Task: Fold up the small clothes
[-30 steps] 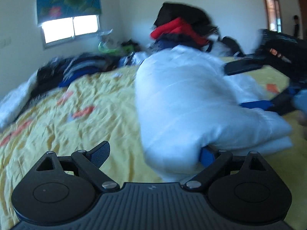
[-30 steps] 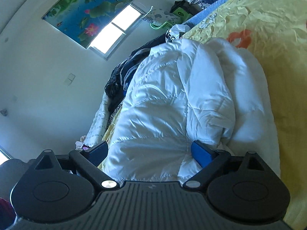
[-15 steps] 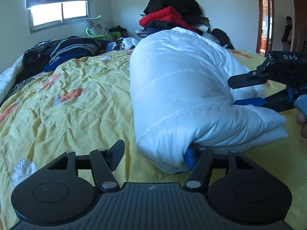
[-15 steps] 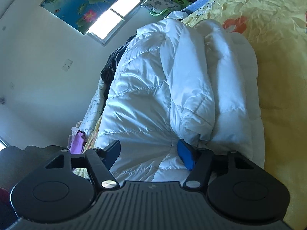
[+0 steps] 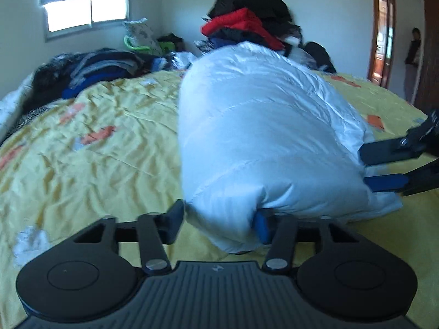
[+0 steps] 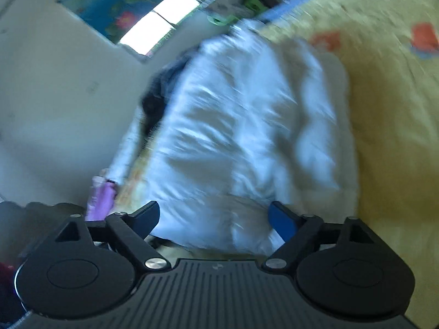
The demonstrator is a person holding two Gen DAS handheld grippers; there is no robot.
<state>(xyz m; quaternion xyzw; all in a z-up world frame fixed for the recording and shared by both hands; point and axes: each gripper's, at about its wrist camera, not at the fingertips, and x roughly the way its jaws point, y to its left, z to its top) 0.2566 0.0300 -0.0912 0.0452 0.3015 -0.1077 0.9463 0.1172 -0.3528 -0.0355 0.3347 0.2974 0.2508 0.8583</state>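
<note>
A puffy white quilted jacket (image 5: 263,142), folded into a thick bundle, lies on the yellow patterned bedspread (image 5: 90,159). The left gripper (image 5: 219,223) has been closing and now pinches the bundle's near corner. The right gripper (image 6: 214,218), just widening, straddles the jacket's other end; the blur hides whether it grips.

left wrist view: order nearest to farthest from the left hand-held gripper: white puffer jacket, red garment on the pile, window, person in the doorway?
1. white puffer jacket: between the left hand-held gripper fingers, centre.
2. red garment: on the clothes pile behind the jacket, upper centre.
3. window, upper left, and person in the doorway, far right: both far back, too close to call.
</note>
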